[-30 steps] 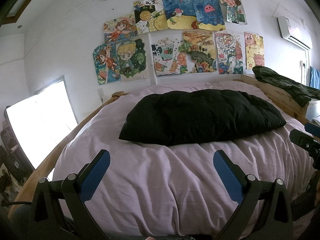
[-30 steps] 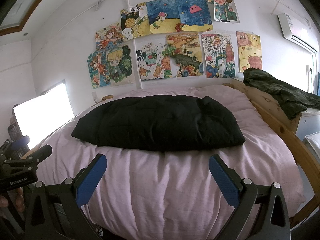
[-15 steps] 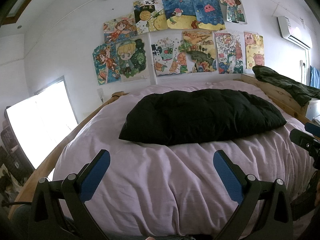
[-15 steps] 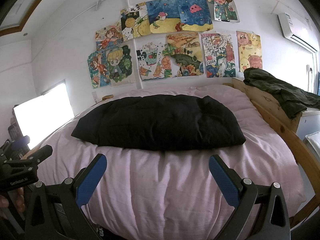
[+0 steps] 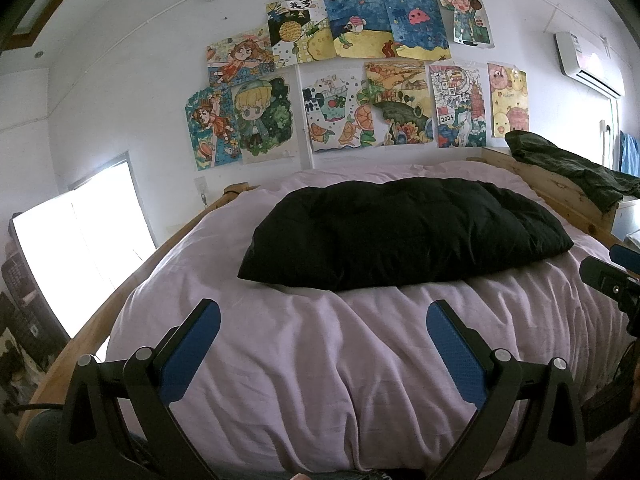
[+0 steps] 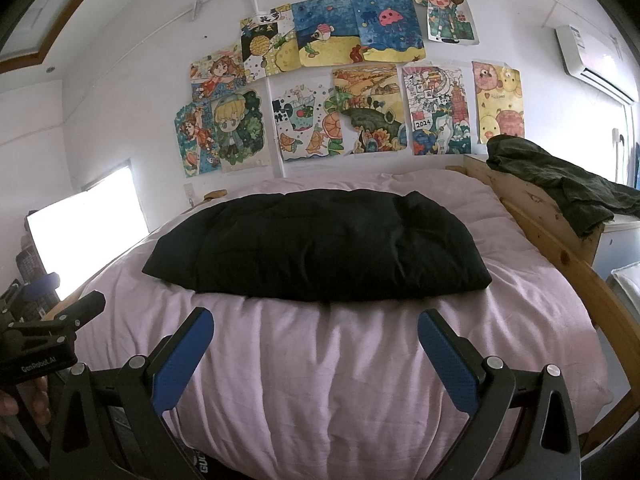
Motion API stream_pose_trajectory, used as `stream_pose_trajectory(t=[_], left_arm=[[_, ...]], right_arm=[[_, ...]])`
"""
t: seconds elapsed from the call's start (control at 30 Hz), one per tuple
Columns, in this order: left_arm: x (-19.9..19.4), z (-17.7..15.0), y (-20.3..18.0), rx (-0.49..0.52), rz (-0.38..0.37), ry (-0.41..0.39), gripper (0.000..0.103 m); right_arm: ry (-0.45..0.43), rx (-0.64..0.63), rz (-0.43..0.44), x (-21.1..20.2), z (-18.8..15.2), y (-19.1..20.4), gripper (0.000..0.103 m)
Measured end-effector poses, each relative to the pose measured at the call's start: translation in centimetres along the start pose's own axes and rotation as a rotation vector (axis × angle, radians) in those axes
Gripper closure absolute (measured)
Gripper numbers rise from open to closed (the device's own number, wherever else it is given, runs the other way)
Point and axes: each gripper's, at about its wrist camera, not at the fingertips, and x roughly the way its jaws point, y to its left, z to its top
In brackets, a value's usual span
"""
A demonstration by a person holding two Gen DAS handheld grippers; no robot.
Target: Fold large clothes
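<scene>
Both the left gripper [image 5: 323, 320] and right gripper [image 6: 316, 326] hang spread and empty at the bed's [image 6: 360, 380] near edge, likely poised to reach. The black garment [image 6: 320, 252], seemingly folded already, lies mid-bed, well beyond.

A home bedroom — a wooden-framed bed [image 6: 532, 216] under a pink duvet [image 6: 340, 360], children's drawings [image 6: 352, 80] taped to the wall, an air conditioner [image 6: 592, 60] above.

Daylight pouring in from the blown-out window [image 5: 80, 256] at left, washing to pure white glare, leaving the black garment [image 5: 404, 232] reading as near-featureless shadow, fisheye bending walls, darkening corners, staying sharp throughout, soft shadows pooling in pink bedding [image 6: 340, 360] creases
</scene>
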Motion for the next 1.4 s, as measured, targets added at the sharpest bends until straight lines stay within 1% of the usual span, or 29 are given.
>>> stream_pose_trajectory(t=[1.13, 1.2, 1.3, 1.4], left_arm=[[0.00, 0.04, 0.17, 0.004, -0.005, -0.001, 0.002], [-0.01, -0.05, 0.10, 0.003, 0.009, -0.007, 0.002], [-0.06, -0.15, 0.14, -0.005, 0.048, -0.020, 0.002], [0.26, -0.48, 0.58, -0.012, 0.058, -0.016, 0.002]], right_arm=[[0.001, 0.002, -0.001, -0.02, 0.09, 0.02, 0.000], [0.001, 0.002, 0.000, -0.02, 0.09, 0.04, 0.000], [0.001, 0.002, -0.001, 0.00, 0.08, 0.08, 0.000], [0.001, 0.003, -0.001, 0.01, 0.09, 0.11, 0.000]])
